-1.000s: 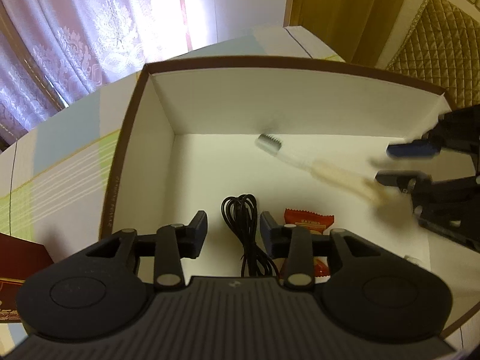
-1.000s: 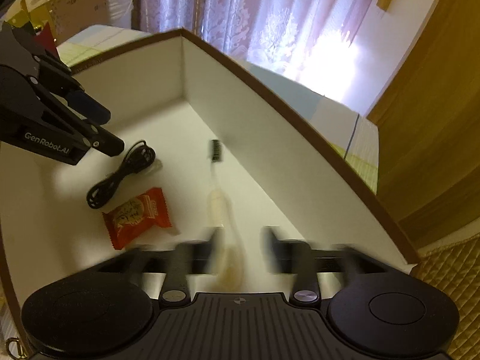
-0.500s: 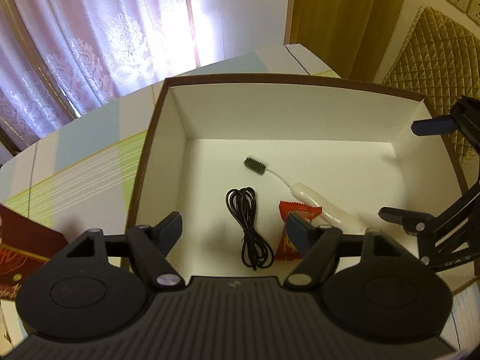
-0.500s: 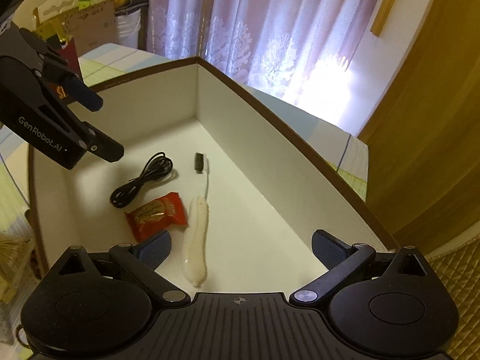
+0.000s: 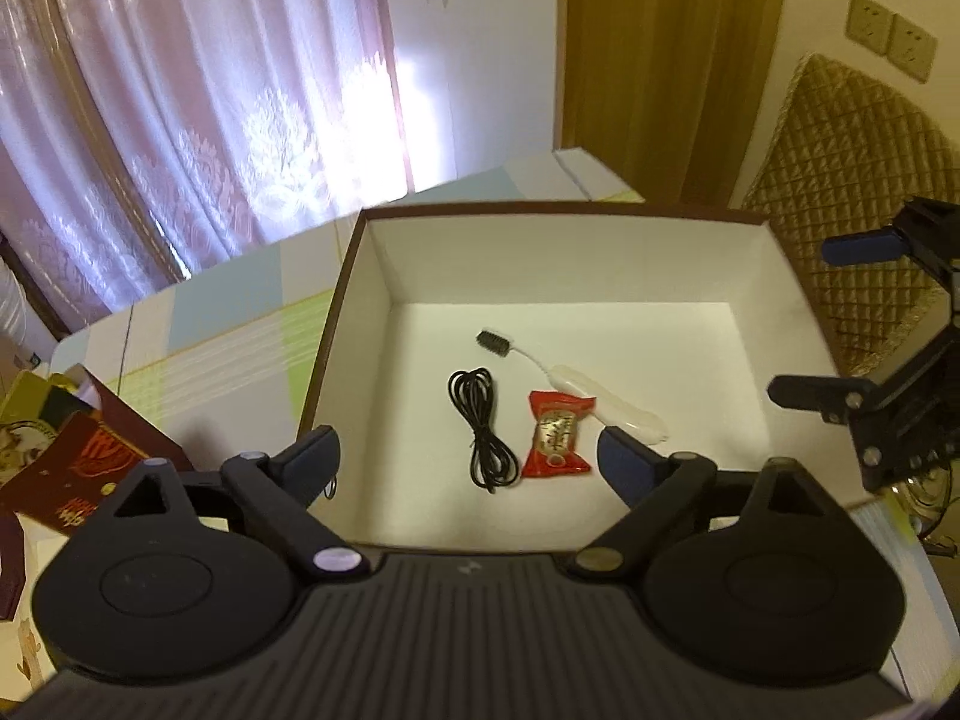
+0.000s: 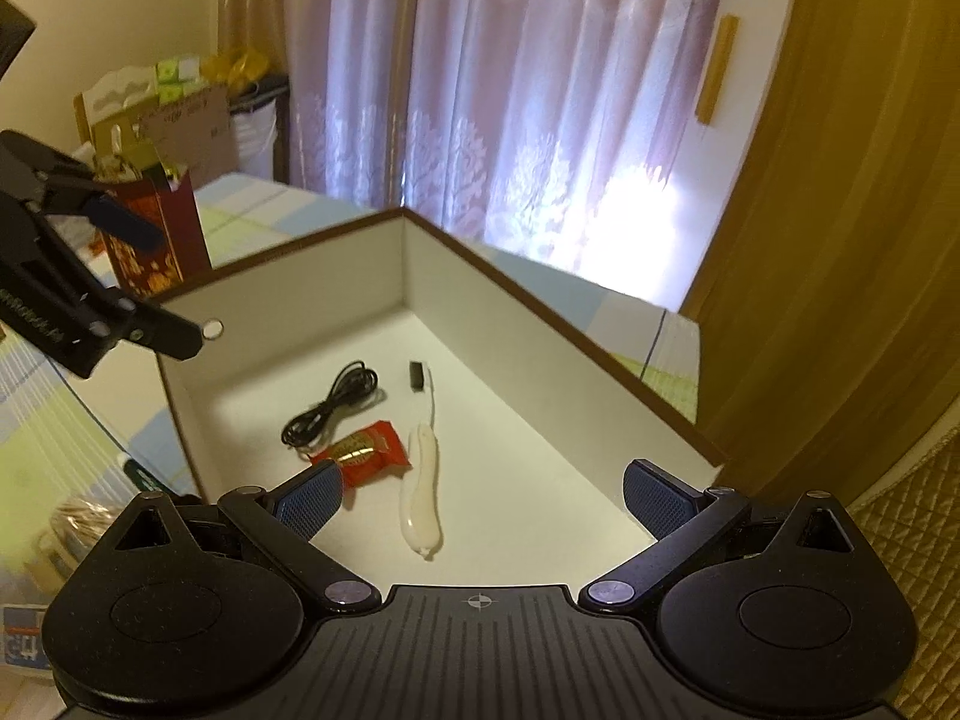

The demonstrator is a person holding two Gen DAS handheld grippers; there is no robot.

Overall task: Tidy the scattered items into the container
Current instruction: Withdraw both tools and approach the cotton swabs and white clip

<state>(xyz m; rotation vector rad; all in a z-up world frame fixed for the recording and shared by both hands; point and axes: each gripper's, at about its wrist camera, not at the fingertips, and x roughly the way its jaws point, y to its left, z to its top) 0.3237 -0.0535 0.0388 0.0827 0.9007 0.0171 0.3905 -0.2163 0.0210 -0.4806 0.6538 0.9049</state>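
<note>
1. Left gripper (image 5: 468, 462) hangs over the near rim of the box (image 5: 600, 264), fingers spread wide, nothing between them.
2. Right gripper (image 6: 480, 492) is up above the box's right rim, spread wide and empty too.
3. On the box floor, near the middle: black cable (image 5: 483, 426), red snack packet (image 5: 557, 435) just beside it, toothbrush (image 5: 576, 390) touching the packet, bristles toward the far wall.
4. A red gift bag (image 6: 156, 234) stands on the table beyond the left wall.

Both grippers, left gripper (image 5: 468, 459) and right gripper (image 6: 480, 501), are matte black, with a ribbed central body flanked by two round housings. Their fingers (image 6: 309, 501) carry dotted blue pads, and silver screws mark the linkage pivots. White lettering runs along the left gripper's side.
</note>
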